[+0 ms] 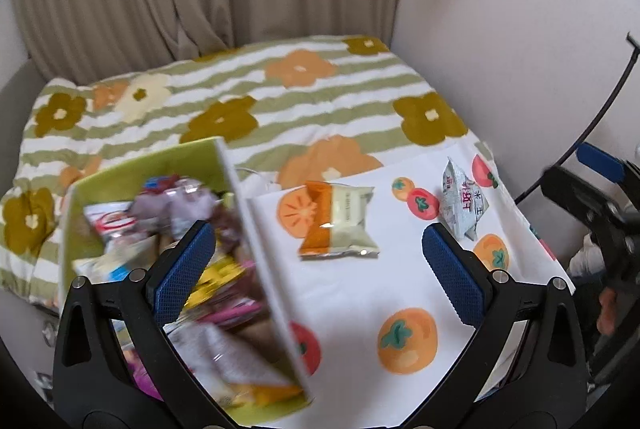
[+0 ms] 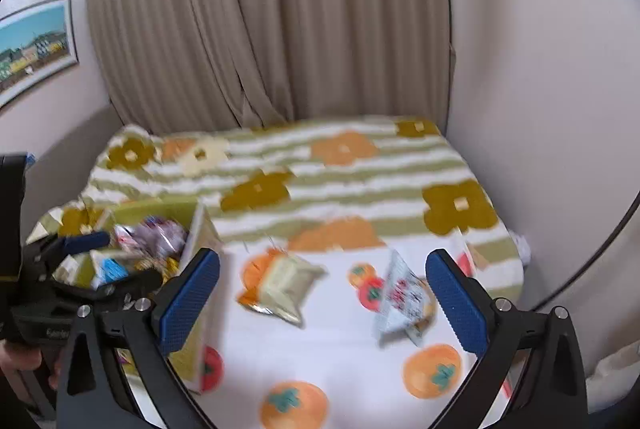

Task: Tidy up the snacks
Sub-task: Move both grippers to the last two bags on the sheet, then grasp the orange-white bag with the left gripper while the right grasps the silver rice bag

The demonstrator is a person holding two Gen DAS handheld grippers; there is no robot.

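Observation:
A green box [image 1: 224,165] full of snack packets stands at the left of a white fruit-print cloth [image 1: 360,293]; it also shows in the right wrist view [image 2: 160,207]. An orange and cream packet [image 1: 338,223] lies on the cloth right of the box, and shows blurred in the right wrist view [image 2: 280,283]. A silver packet with red print [image 1: 464,203] lies further right, also in the right wrist view [image 2: 404,303]. My left gripper [image 1: 320,269] is open and empty above the box's right wall. My right gripper [image 2: 324,301] is open and empty above the two packets.
The cloth lies on a bed with a green-striped flower blanket [image 1: 240,101]. Beige curtains [image 2: 272,21] hang behind it. A white wall [image 1: 520,29] runs along the right. The other gripper shows at each view's edge: the right gripper [image 1: 600,205], the left gripper [image 2: 60,269].

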